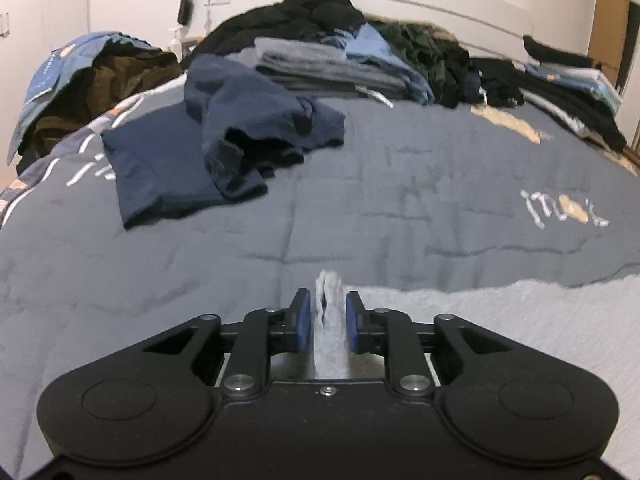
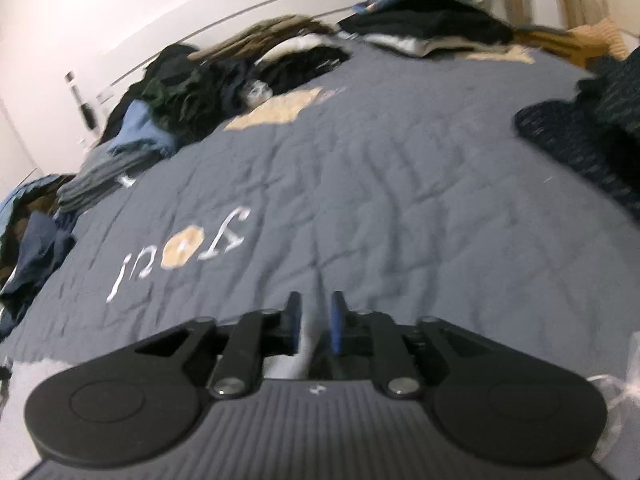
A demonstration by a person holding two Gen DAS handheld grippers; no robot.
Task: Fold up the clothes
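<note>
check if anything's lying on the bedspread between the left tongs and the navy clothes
Nothing visible does. The left tongs have a pale grey cloth between their pads, and beyond them bare bedspread runs up to the navy clothes. The folded stacks lie farther back.

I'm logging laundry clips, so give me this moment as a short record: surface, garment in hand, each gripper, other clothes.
surface: grey-blue quilt on a bed
garment in hand: pale grey cloth, a fold standing between the left pads
left gripper: slightly open, pads beside the fold
right gripper: slightly open; contents unclear
other clothes: crumpled navy garment; folded grey stack; dark heap
</note>
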